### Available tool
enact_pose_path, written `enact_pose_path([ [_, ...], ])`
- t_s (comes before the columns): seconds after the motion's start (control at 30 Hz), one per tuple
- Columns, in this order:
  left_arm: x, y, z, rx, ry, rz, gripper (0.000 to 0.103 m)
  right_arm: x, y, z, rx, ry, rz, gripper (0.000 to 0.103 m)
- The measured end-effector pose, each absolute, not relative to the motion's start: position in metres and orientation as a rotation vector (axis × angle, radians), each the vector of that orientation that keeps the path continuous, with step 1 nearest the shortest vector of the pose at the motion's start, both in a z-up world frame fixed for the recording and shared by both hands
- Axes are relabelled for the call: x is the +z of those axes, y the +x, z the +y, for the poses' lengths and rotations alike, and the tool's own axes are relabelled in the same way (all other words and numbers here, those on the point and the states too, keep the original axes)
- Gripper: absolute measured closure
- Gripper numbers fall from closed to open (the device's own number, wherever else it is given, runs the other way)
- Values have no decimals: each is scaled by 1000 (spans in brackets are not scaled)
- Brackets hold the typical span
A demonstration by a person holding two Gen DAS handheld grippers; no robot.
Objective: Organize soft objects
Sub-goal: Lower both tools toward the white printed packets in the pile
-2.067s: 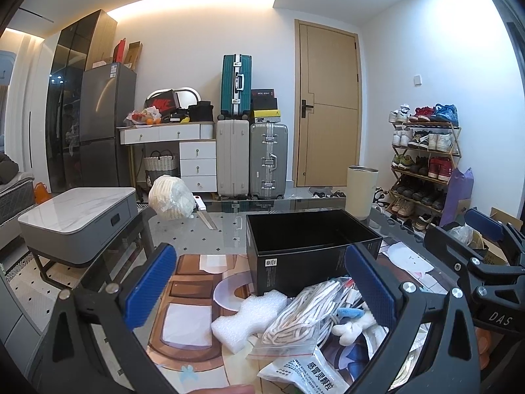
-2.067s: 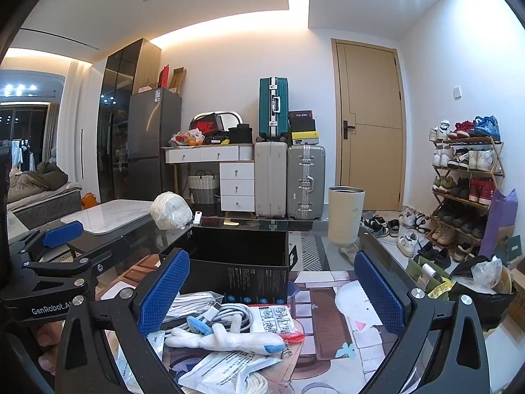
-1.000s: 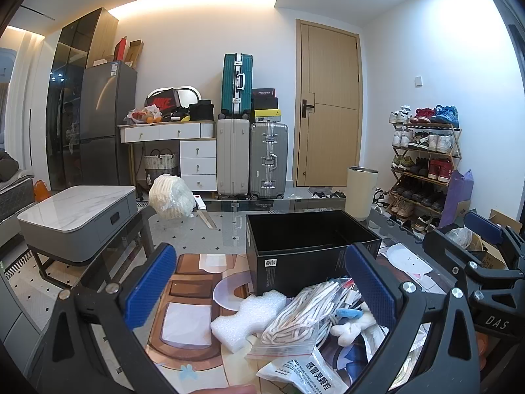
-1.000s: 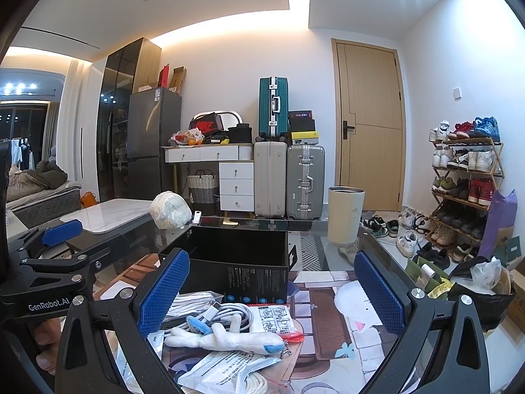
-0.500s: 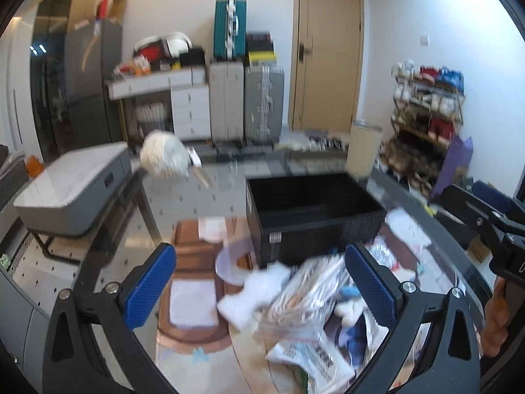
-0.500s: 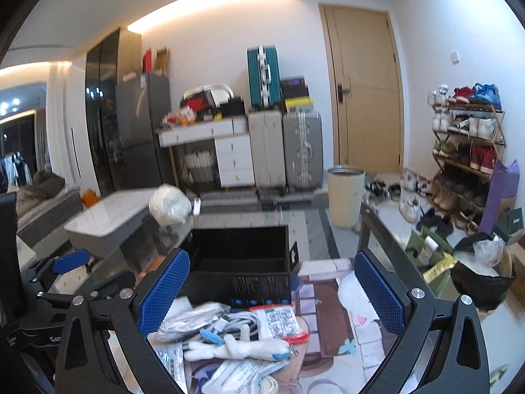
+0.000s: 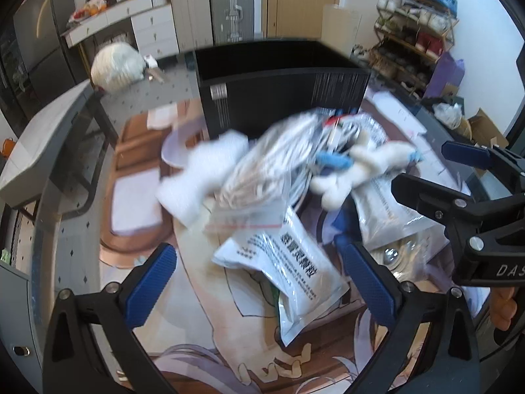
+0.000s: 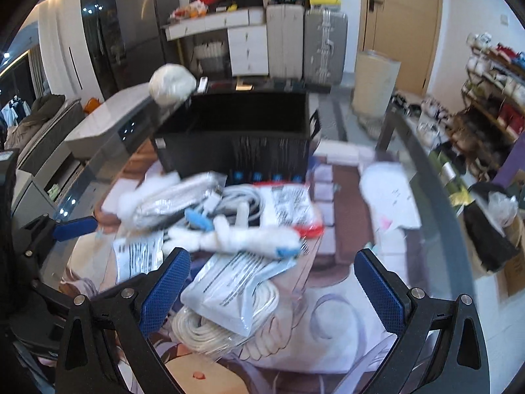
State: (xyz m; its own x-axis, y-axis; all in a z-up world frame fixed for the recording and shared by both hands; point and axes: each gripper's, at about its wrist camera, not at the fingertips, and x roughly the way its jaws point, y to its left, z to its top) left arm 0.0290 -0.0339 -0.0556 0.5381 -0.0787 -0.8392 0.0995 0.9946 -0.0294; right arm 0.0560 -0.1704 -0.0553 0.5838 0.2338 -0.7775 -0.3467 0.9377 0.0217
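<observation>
A heap of soft items lies on the glass table in front of an open black box (image 7: 279,82), also in the right wrist view (image 8: 236,131). It holds a white plush toy (image 7: 354,170) (image 8: 242,239), a white foam piece (image 7: 200,177), a clear bag of cords (image 7: 262,177), a white printed pouch (image 7: 292,262) and a coil of white cable (image 8: 223,321). My left gripper (image 7: 262,279) is open and empty above the printed pouch. My right gripper (image 8: 272,285) is open and empty above the cable and a flat pouch (image 8: 239,282).
A white bundle (image 7: 115,65) sits on the table's far left corner. A grey side table (image 7: 39,151) stands to the left. A shoe rack (image 7: 416,19), suitcases (image 8: 308,42) and a cream bin (image 8: 374,82) stand behind. The right gripper shows in the left view (image 7: 475,197).
Both grippers have tipped down and moved forward over the heap; the view has dropped from the room to the table. Their jaws stay open.
</observation>
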Motion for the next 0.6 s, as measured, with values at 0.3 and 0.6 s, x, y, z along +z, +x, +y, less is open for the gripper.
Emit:
enact_pose_path([
  [0.3, -71, 37, -37, -117, 88, 1035, 16, -88, 76, -147, 359, -195, 1005, 28],
  [0.6, -59, 24, -32, -173, 150, 1004, 56, -89, 64, -155, 430, -238, 1037, 42],
])
